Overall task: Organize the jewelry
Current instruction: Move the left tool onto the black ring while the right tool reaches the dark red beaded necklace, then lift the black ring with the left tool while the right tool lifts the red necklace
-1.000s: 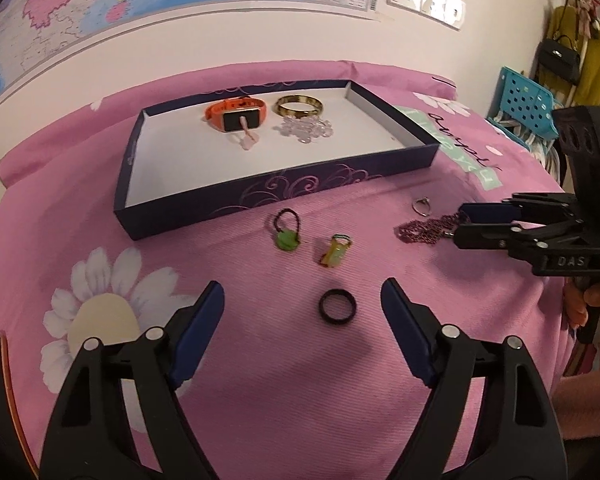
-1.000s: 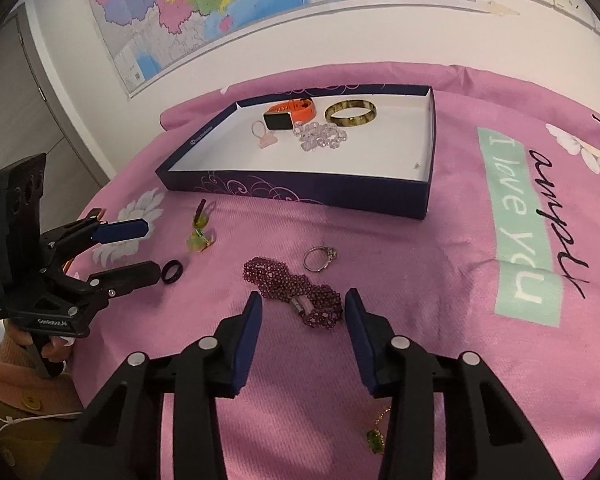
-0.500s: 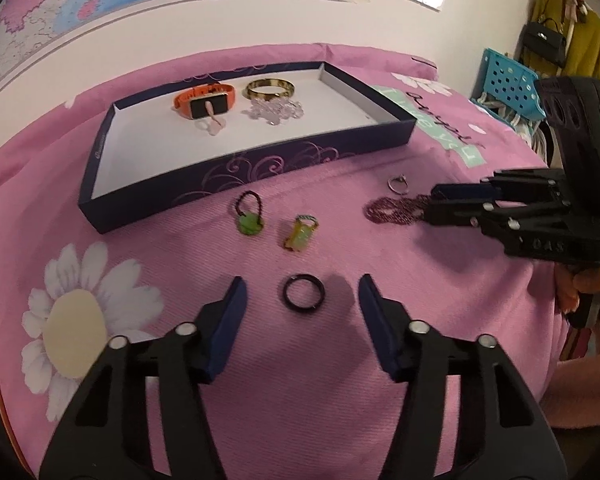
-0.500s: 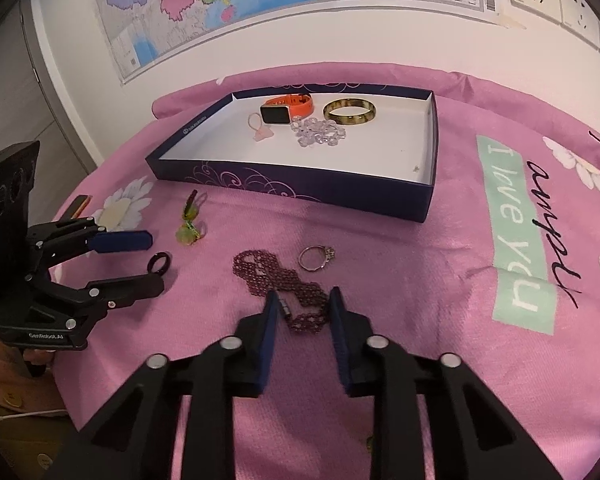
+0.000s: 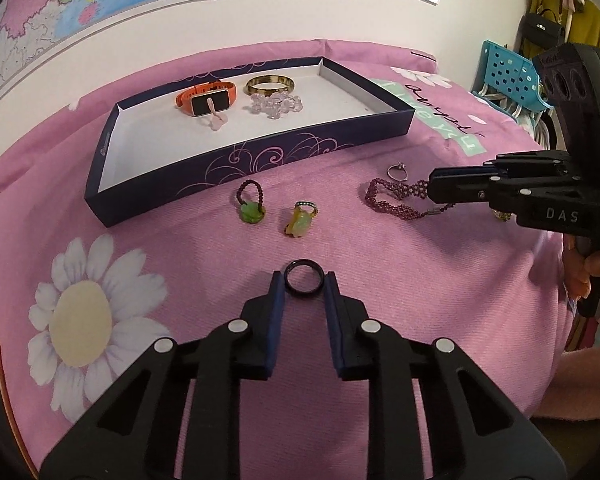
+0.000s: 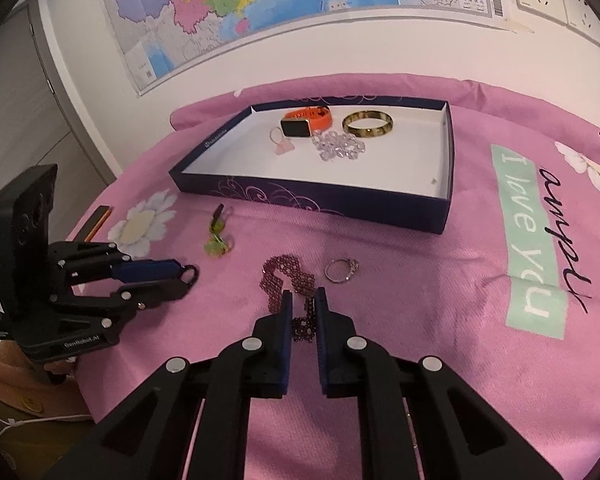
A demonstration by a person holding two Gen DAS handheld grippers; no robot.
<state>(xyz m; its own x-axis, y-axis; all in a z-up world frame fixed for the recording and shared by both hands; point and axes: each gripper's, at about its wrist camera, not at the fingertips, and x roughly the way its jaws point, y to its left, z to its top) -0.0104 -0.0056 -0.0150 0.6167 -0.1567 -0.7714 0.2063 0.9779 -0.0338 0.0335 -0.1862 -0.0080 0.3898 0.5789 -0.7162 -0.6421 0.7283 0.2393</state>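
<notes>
My left gripper (image 5: 303,285) is shut on a black ring (image 5: 303,283) on the pink cloth; it also shows in the right wrist view (image 6: 191,274). My right gripper (image 6: 303,307) is shut on a purple beaded bracelet (image 6: 287,275), seen from the left wrist view too (image 5: 396,200). A silver ring (image 6: 341,270) lies just right of the bracelet. A green pendant (image 5: 251,211) and a yellow ring (image 5: 300,222) lie in front of the navy box (image 5: 260,160). The box holds an orange watch (image 5: 207,98), a gold bangle (image 5: 270,83), a clear bead bracelet (image 5: 276,105) and a pink ring (image 5: 216,120).
The box sits at the far side of the bed, near the wall with a map. A blue basket (image 5: 508,80) and hanging bags stand at the right. A dark flat item (image 6: 98,220) lies at the bed's left edge.
Both grippers have closed: the left one moved forward and shut on the black ring, and the right one narrowed onto the purple bracelet.
</notes>
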